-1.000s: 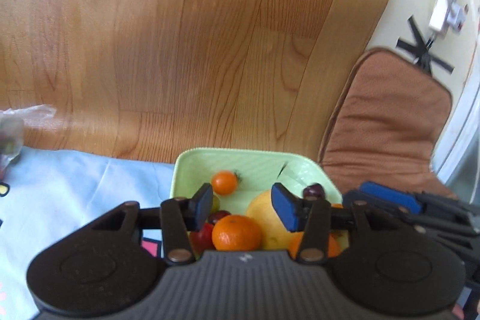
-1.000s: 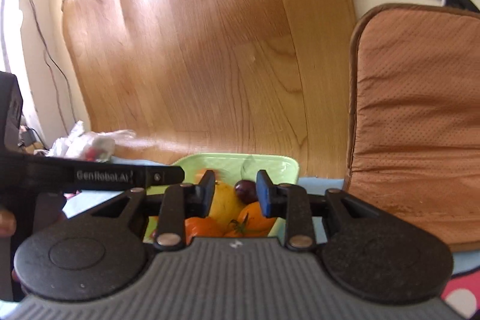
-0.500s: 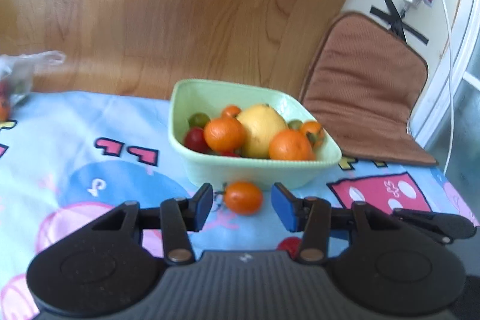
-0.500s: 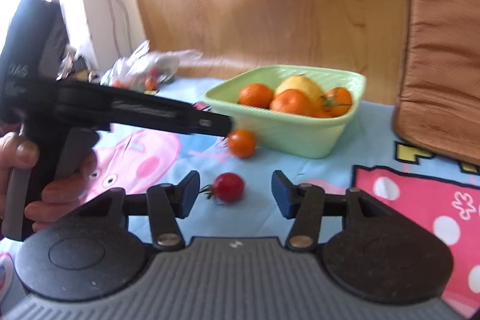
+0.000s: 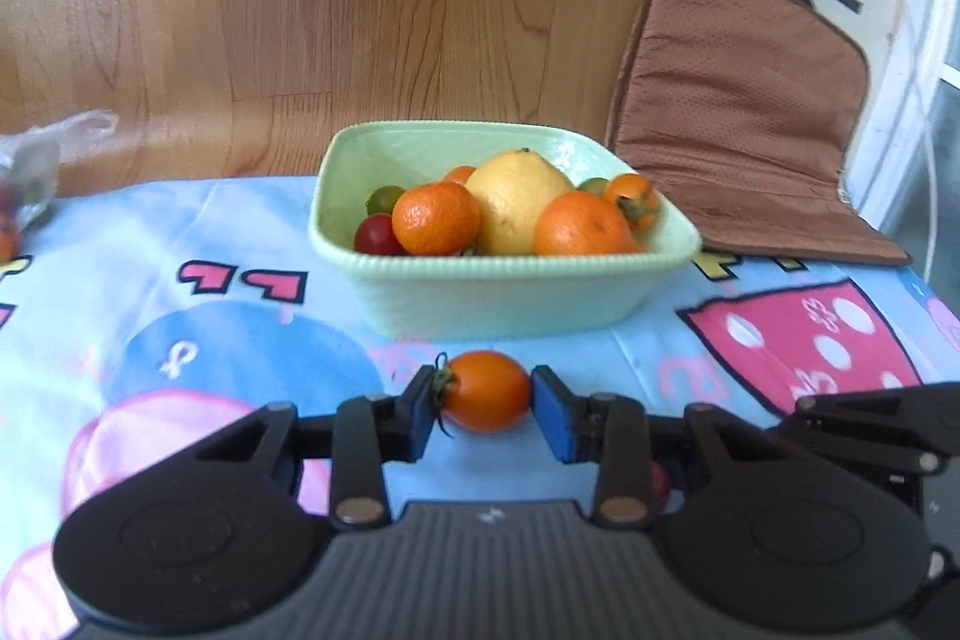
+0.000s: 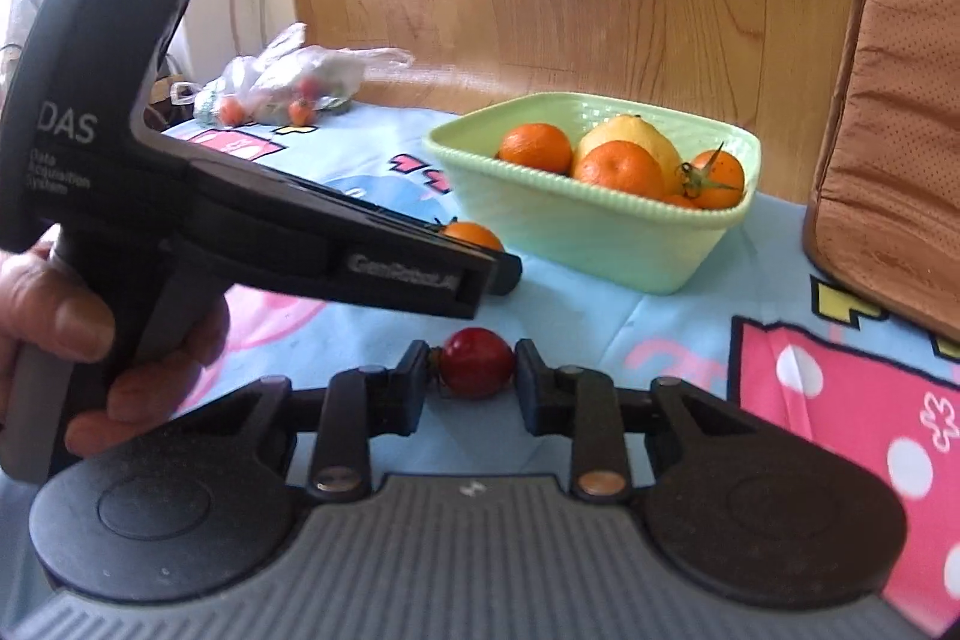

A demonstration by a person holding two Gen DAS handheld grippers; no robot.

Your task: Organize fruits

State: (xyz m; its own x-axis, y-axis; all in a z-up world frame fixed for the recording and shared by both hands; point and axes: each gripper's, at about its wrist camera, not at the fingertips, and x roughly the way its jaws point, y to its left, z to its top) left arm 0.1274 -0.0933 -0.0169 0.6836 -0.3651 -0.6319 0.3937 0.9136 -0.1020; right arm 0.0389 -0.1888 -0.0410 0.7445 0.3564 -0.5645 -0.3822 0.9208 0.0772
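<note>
- Views: both cameras now sit low over the cloth (image 5: 150,232), level with the loose fruit; one second ago both looked down into the bowl (image 5: 498,298) from just above it. This suggests the work has passed from a drop-off to a fresh pick.
- Bowl: pale green, on the cloth, holding mandarins (image 5: 435,217), a lemon (image 5: 516,205) and small tomatoes; it stands just beyond both loose fruits.
- Bag (image 6: 288,82): clear plastic, far left on the cloth, with more small tomatoes inside (still to be sorted, by the look of it).
- Left gripper (image 5: 483,409): held level, pointing at the bowl, low over the cloth. Its fingers have narrowed since half a second ago and now bracket the orange tomato (image 5: 486,391), the right pad touching the skin, the left at the calyx. The grip looks just made; the fruit still appears to rest on the cloth.
- Right gripper (image 6: 474,376): beside and slightly behind the left, also level and low. Its fingers, wide half a second ago, have drawn in on the red tomato (image 6: 477,361), pads touching both sides.
- Left hand (image 6: 78,334): seen in the right view, thumb on the trigger of the handle.
- Judgement: both picks stand at closure; a lift and a short carry to the bowl would be next.
</note>
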